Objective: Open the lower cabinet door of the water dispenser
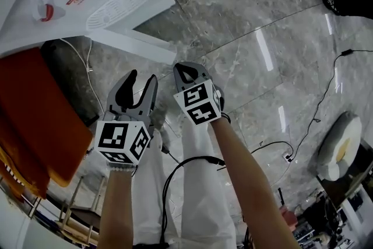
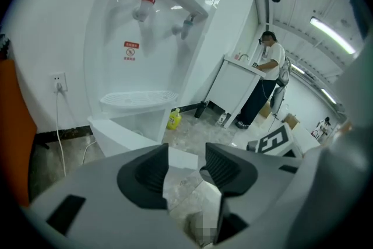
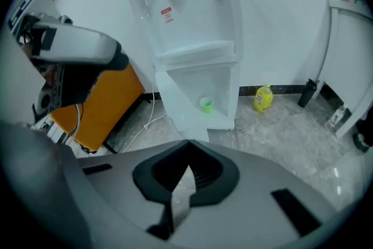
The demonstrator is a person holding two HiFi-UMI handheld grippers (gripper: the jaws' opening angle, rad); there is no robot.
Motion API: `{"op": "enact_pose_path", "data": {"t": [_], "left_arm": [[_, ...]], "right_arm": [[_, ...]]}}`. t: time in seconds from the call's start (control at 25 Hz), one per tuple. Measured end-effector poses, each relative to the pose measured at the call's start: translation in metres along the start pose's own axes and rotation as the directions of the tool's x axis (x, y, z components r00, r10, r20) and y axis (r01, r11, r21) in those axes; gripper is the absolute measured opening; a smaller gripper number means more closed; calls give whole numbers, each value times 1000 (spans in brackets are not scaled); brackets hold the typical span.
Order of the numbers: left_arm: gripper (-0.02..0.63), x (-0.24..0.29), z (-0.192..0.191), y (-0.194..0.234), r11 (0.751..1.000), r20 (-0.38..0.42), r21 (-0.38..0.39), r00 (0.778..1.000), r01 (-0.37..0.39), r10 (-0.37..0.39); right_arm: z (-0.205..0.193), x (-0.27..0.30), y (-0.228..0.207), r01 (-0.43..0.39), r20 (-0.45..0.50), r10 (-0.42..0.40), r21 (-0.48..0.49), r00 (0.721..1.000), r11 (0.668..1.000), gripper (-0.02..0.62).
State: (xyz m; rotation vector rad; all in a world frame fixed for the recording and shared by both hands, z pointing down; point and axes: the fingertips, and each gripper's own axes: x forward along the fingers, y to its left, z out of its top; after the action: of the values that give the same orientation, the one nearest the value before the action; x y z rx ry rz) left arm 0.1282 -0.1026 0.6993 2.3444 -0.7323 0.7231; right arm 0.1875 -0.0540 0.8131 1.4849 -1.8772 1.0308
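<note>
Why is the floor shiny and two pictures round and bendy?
Head view: white glare streaks lie on the polished floor. Left gripper view: the wide lens curves the water dispenser, corners dark. Right gripper view: same bulge and dark rim.

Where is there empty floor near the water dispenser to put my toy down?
The marble floor in front of the yellow bottle, right of the open lower door of the water dispenser, is bare. Left of that door it is tight: a white cable lies beside the orange board.
</note>
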Motion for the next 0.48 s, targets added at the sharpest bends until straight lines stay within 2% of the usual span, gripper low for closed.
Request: {"op": "enact_pose_path", "data": {"t": [0.12,0.28,0.48], "left_arm": [[204,13,-14,0,998,-45,-47,999,-29,27],[219,31,-32,2,986,-94,-150,994,-69,55],[244,52,-47,3,946,-127,-295,987,-132,99]], "right_arm": [[9,-19,-8,0,32,0,18,999,1000,3],[25,-43,-20,1,86,-2,17,996,1000,3],[37,-68,-39,10,133,-13,20,991,1000,3]]}}
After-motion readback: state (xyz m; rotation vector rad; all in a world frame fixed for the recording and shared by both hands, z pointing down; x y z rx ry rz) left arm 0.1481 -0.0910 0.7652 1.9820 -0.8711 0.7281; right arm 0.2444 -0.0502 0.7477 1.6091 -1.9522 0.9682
